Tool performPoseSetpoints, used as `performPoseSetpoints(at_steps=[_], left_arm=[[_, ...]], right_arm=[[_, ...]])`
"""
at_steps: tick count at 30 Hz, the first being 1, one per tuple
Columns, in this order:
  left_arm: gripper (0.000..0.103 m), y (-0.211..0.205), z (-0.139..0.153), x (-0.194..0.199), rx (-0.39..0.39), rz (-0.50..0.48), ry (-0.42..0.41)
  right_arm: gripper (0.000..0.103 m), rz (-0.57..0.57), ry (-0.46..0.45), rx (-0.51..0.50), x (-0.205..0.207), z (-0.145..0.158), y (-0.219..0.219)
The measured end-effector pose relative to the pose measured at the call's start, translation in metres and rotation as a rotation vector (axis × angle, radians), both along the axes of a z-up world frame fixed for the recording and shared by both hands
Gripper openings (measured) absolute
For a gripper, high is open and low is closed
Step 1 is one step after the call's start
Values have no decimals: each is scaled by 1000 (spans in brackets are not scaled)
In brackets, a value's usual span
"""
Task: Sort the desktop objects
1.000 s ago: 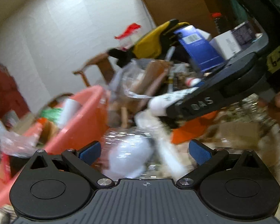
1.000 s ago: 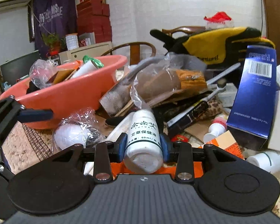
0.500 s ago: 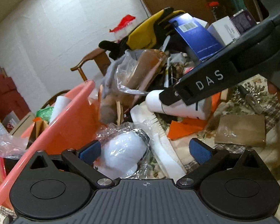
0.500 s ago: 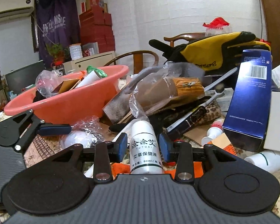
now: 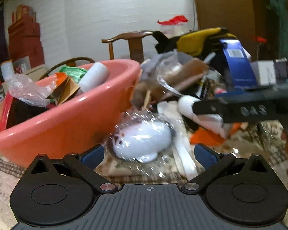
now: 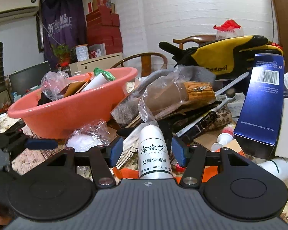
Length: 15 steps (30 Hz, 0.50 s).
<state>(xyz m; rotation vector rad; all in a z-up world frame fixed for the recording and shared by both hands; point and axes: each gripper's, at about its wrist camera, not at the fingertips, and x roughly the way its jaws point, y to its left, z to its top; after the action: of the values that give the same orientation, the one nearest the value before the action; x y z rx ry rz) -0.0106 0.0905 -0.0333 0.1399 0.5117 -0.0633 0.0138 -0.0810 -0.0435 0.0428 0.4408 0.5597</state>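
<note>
The right gripper has its jaws opening; the white bottle lies between the blue pads with a gap on each side. The left gripper stands wide apart, with a plastic-wrapped white object just ahead of its pads, not touched. Both rest on a cluttered tabletop covered by a patterned cloth. A salmon-pink basin filled with oddments sits at left. Behind: a white brick wall, a wooden chair, stacked red boxes.
</note>
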Motion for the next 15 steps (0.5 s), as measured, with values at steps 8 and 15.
performPoseSetpoints(at_steps=[8, 15], left_arm=[[103, -2, 0, 38, -37, 5, -5], [103, -20, -5, 26, 40, -116, 0]], right_arm=[[63, -2, -9, 21, -1, 1, -4], [70, -40, 51, 36, 7, -4, -11]])
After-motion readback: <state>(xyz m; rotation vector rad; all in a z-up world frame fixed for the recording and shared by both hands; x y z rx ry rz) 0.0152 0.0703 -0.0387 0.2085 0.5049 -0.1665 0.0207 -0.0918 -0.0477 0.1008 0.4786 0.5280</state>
